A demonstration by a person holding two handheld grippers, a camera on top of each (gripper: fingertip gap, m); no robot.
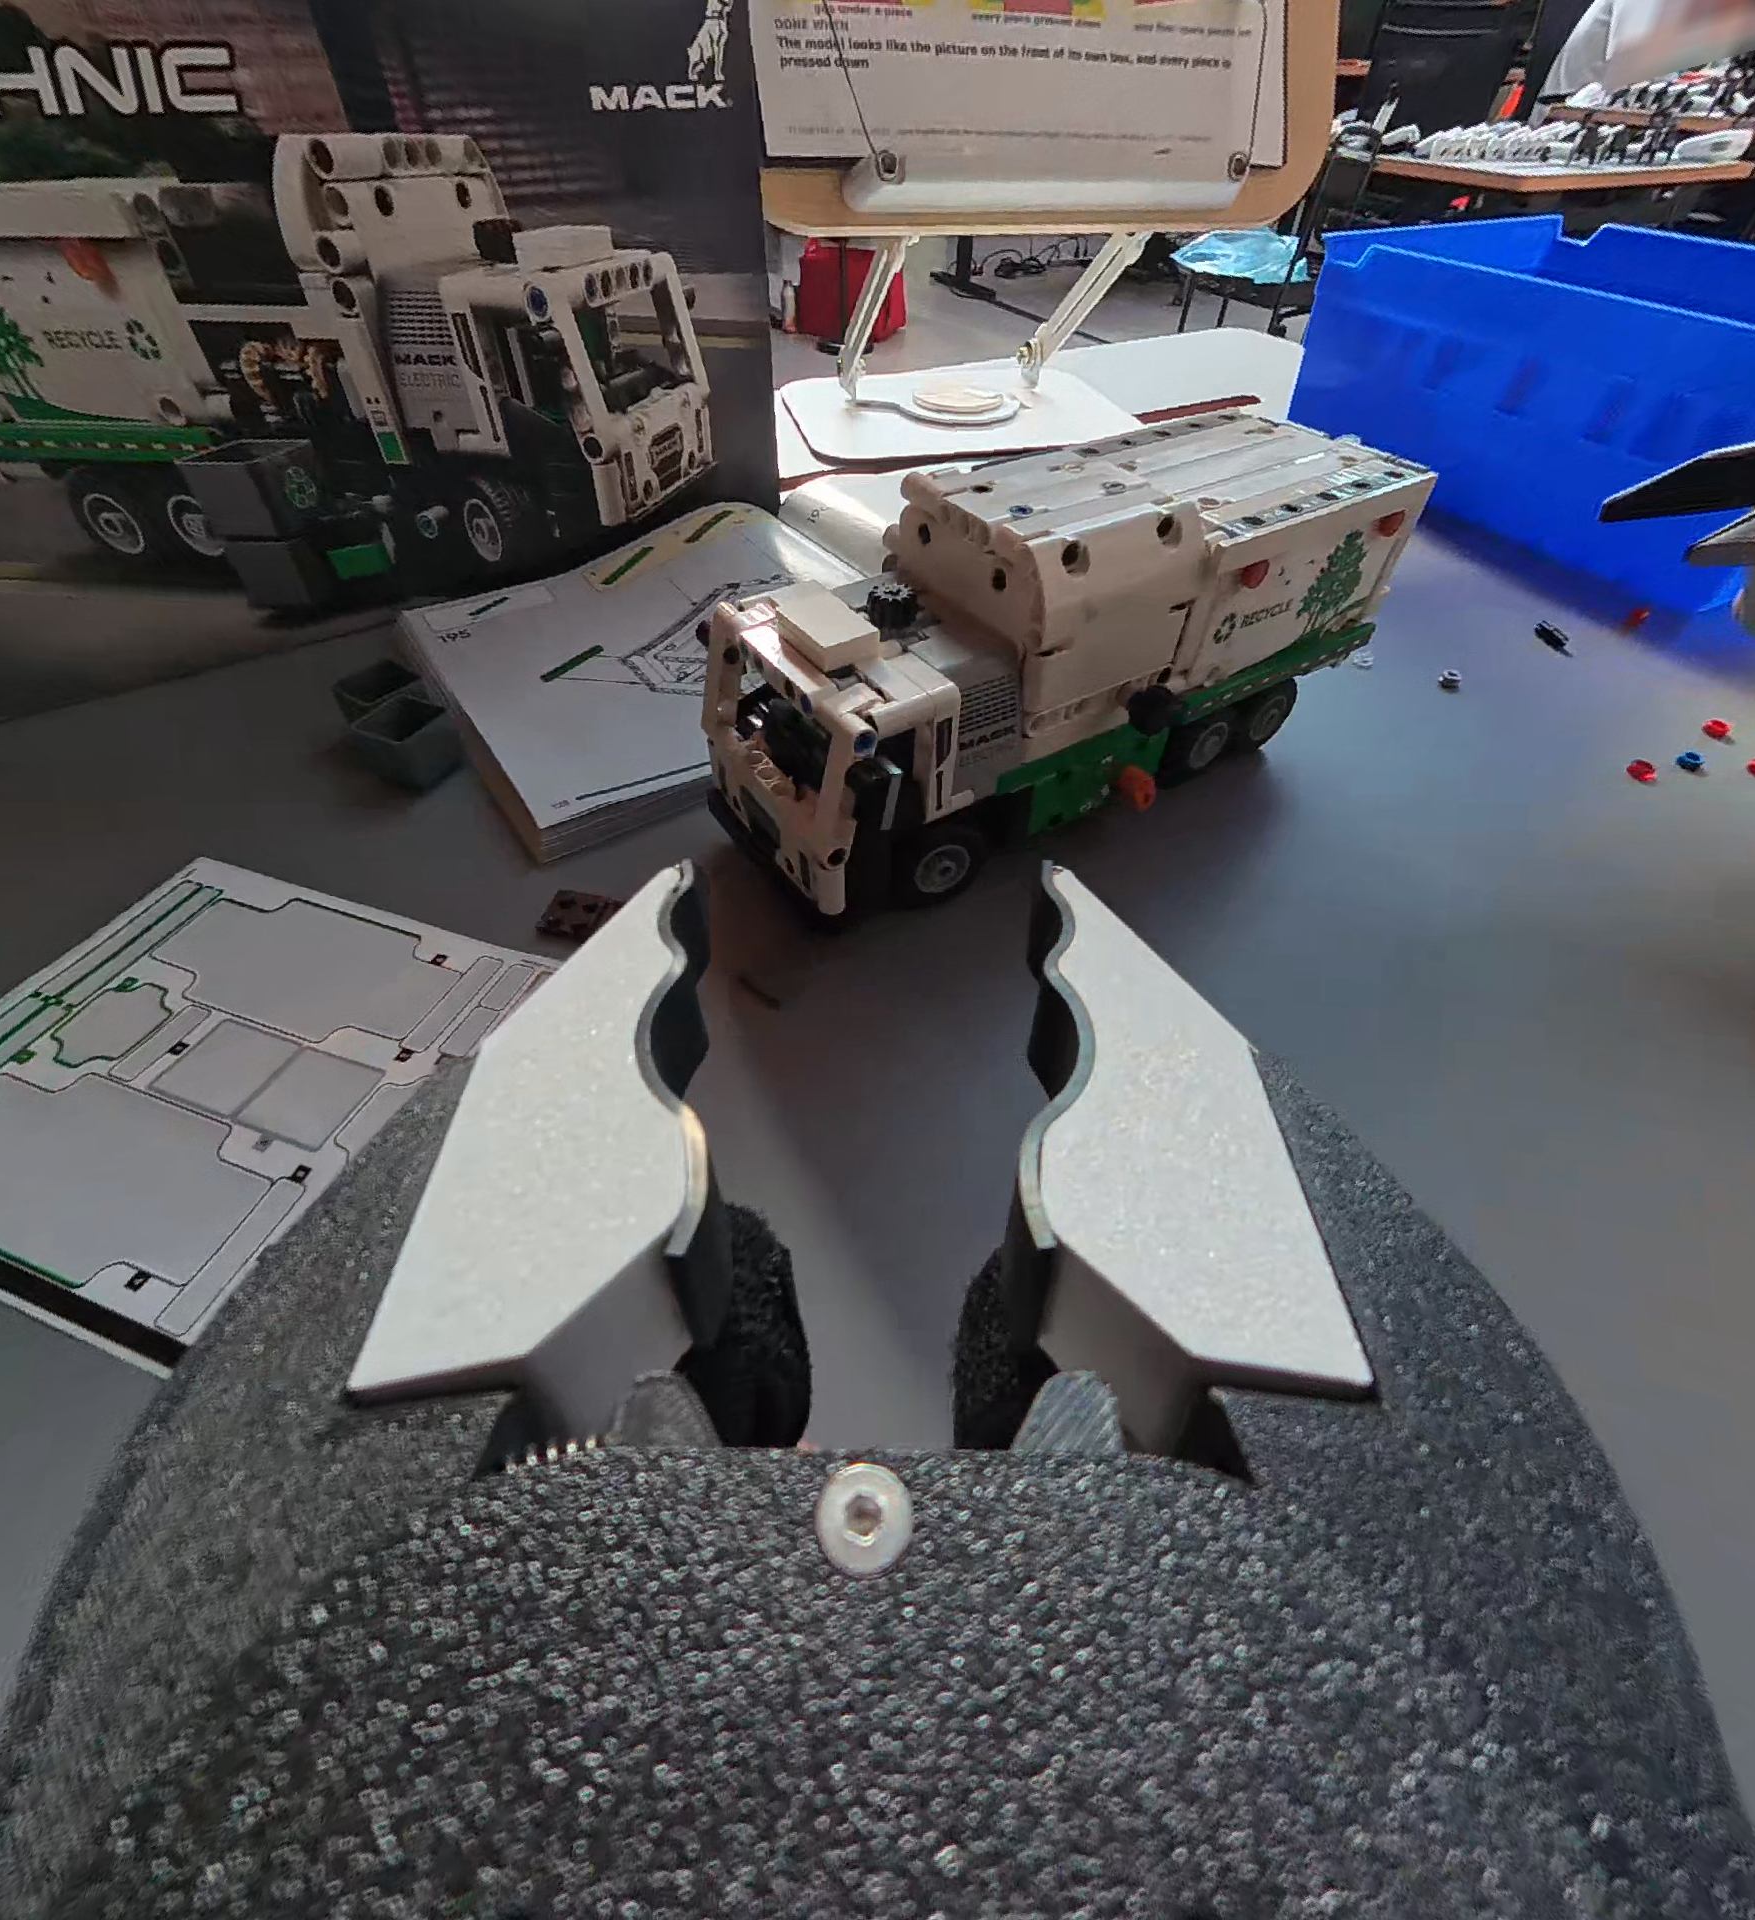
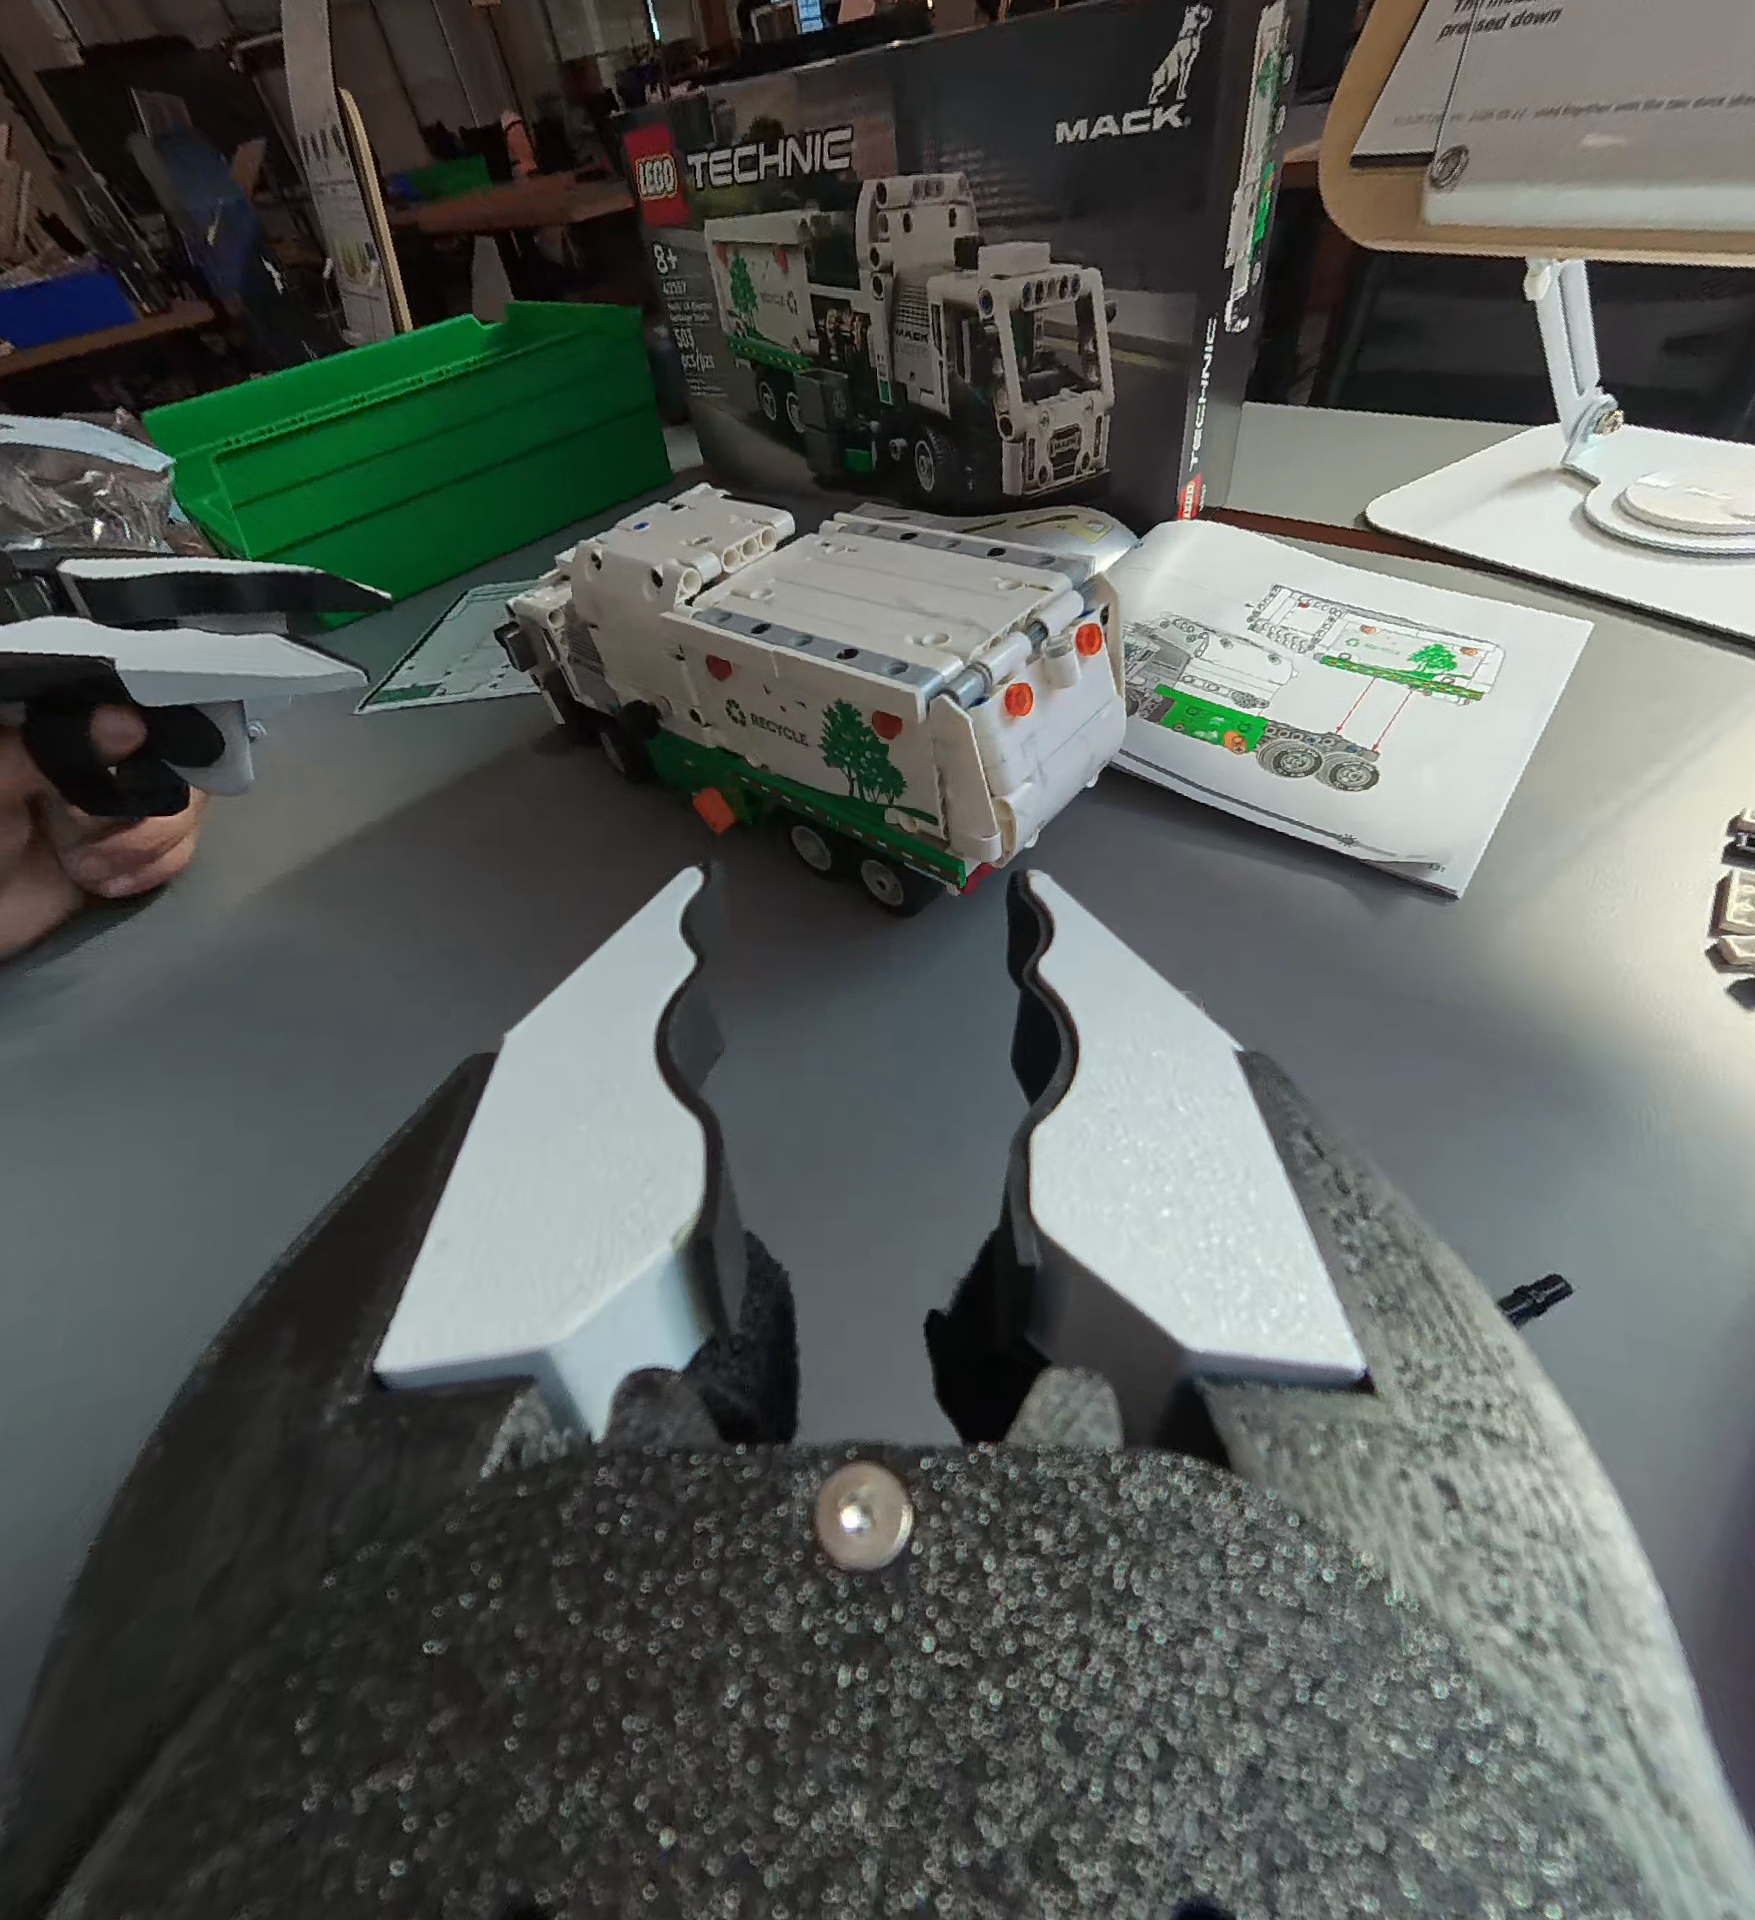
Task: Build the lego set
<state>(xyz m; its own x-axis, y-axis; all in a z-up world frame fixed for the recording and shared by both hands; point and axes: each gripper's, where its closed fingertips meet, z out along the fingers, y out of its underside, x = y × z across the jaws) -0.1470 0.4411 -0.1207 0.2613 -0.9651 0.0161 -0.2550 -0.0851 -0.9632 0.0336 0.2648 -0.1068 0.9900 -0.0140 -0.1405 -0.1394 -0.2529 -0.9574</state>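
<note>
The grey worktop fills the lower and middle frame of both views and carries all items. The large dark cardboard set box stands upright at upper left of the left wrist view, probably so its printed truck picture serves as the reference. The blue plastic parts bin sits at upper right; a green plastic bin sits at upper left of the right wrist view.

The white-and-green brick-built refuse truck stands on its wheels at frame centre, apparently complete, resting partly against the open white instruction booklet. A used white sticker sheet lies at lower left. Small red and blue loose pins are scattered at right, within reach.

The left tool is open and empty, aimed at the cab. The right tool is open and empty, aimed at the truck's rear, apart from it.
</note>
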